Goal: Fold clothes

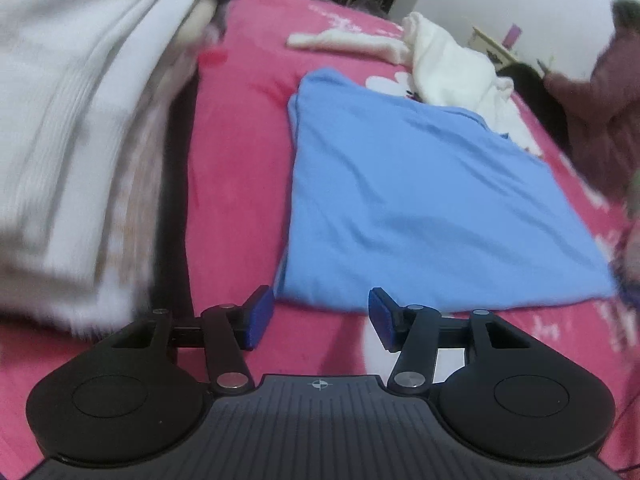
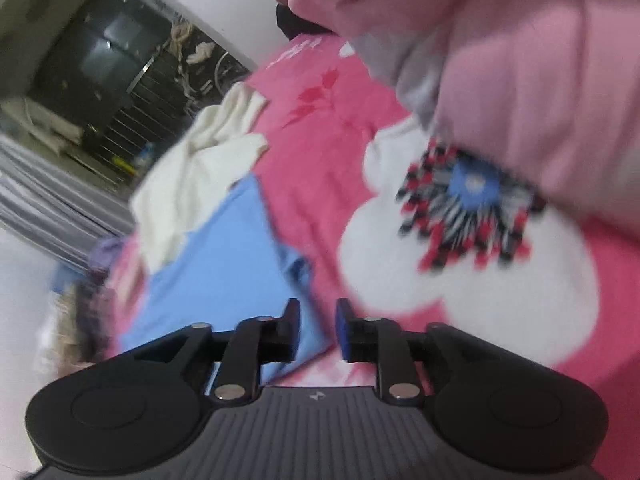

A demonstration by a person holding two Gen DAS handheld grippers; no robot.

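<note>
A blue garment lies folded flat in a rough square on the pink bed cover. My left gripper is open just short of the garment's near edge, with nothing between its blue pads. In the right wrist view the blue garment stretches away to the left. My right gripper hovers over its corner, jaws narrowly apart and pinching no cloth. A crumpled white garment lies beyond the blue one, and it shows again as white cloth in the right wrist view.
A stack of folded white and pale cloth rises at the left. A person's maroon sleeve is at the right edge. A pink quilt or garment bulges at the upper right, above a white flower print.
</note>
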